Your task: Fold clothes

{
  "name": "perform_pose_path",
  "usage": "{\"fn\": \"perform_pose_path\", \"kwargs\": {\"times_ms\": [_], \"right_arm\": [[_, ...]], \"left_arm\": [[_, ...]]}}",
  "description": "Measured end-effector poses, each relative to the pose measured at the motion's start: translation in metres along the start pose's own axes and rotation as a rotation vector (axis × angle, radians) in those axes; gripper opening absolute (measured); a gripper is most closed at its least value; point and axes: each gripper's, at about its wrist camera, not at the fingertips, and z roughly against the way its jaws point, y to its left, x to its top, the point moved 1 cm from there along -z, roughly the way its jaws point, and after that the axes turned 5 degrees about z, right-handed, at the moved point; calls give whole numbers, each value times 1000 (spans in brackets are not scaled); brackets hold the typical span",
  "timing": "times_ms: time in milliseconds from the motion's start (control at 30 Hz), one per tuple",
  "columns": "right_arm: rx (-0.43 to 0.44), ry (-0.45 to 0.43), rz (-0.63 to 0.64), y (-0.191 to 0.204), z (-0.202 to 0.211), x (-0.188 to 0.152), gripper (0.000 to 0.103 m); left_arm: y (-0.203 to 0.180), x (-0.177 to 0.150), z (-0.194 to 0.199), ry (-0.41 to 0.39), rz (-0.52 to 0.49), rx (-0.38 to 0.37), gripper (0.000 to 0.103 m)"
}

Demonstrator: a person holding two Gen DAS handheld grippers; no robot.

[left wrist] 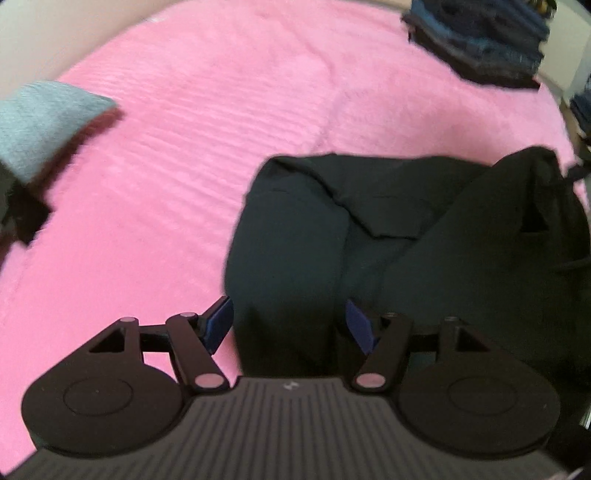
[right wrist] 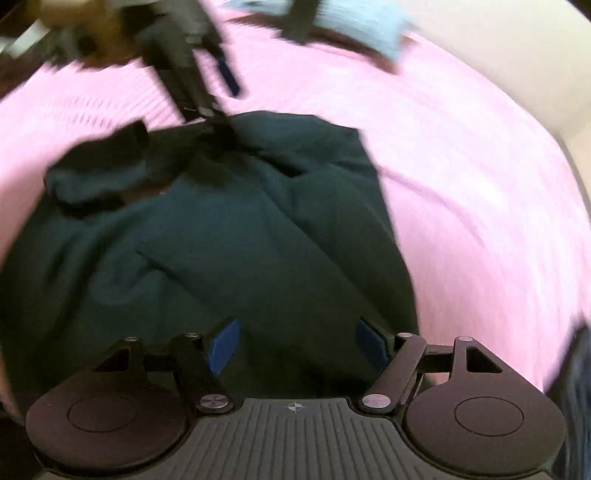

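A dark green garment [left wrist: 369, 236] lies crumpled on the pink bedspread [left wrist: 184, 147]. My left gripper [left wrist: 290, 321] hovers over its near left edge, jaws open, blue pads [left wrist: 221, 321] apart, with cloth below them but not pinched. In the right wrist view the same garment [right wrist: 221, 240] fills the middle, its hood or collar bunched at the upper left [right wrist: 99, 173]. My right gripper [right wrist: 297, 345] stands open above its near edge, with nothing pressed between the pads. The left gripper [right wrist: 192, 74] shows blurred at the garment's far side.
A stack of folded dark blue clothes [left wrist: 480, 40] sits at the bed's far right corner. A light blue-grey folded piece [left wrist: 44, 122] lies at the left, also seen as a pale blue piece [right wrist: 369, 26]. Pink bedspread [right wrist: 480, 184] spreads to the right. Dark fabric [right wrist: 576, 406] shows at the lower right edge.
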Motion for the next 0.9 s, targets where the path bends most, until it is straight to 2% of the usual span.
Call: {"fn": "perform_pose_path", "kwargs": {"times_ms": [33,67,100,133,200,267,367,467,500,600,700,733,767,800,833,900], "right_arm": [[13,-5,61,2,-15,2,73],[26,-9,115,5,-27,4,73],[46,-10,143,6,-34,5,69],[73,-7,145,5,-38,6,37],[95,-20,106,-2,-31,7,0],[101,-51,37,-13,-13,9,0],[90,-151,-146,-47,47,12,0],[-15,-224,-310,-92,89,15,0],[-46,-234,-361,-108,95,15,0],[-79,-232,-426,-131,81,20,0],[-28,-221,-383,-117,53,43,0],[1,-222,-357,-107,44,52,9],[33,-228,-326,-92,38,63,24],[65,-237,-292,-76,30,73,74],[101,-250,-253,-57,22,84,89],[220,-239,-158,-12,3,104,89]], "left_arm": [[-1,4,-15,18,-7,-4,57],[1,5,-25,37,-1,-16,44],[3,5,-36,55,5,-28,37],[6,5,-45,70,13,-42,25],[12,4,-42,62,54,-67,17],[22,1,-19,35,115,-74,14],[41,-11,37,-3,210,-64,12],[61,-32,102,-25,269,0,12],[70,-41,124,-24,293,42,12],[101,-76,168,15,392,179,12],[126,-122,167,132,444,282,14],[131,-137,160,182,463,287,16],[134,-151,152,227,480,292,20],[135,-161,147,249,482,307,20],[133,-168,146,242,480,317,19],[130,-181,145,228,476,337,31]]}}
